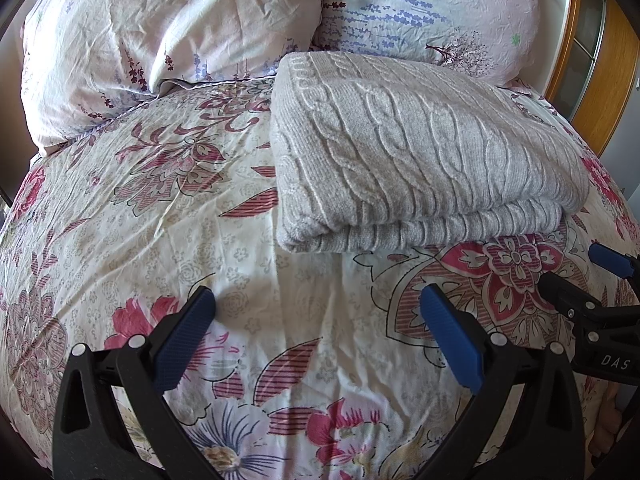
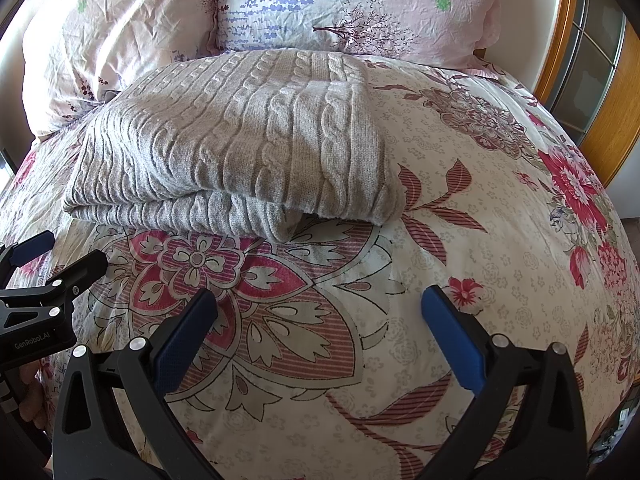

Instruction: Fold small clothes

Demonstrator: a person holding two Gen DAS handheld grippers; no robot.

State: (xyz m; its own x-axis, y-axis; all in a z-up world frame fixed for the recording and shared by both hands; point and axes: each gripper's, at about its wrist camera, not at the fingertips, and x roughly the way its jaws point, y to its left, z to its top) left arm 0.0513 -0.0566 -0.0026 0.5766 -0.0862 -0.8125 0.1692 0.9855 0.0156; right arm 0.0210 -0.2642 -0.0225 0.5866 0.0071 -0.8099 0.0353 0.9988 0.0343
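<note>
Your left tool (image 1: 316, 308) and right tool (image 2: 318, 308) both hang released, grasping nothing, above the bed's floral cover (image 2: 460, 240). The folded grey sweater (image 1: 420, 152) lies ahead near the pillows (image 1: 160, 32) at the head edge.

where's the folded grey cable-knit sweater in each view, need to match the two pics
Left wrist view: the folded grey cable-knit sweater lies right of centre, in the upper half, on the floral duvet.
Right wrist view: the sweater lies left of centre, in the upper half.
Shared landmark: the lavender-print pillow behind the sweater.
</note>
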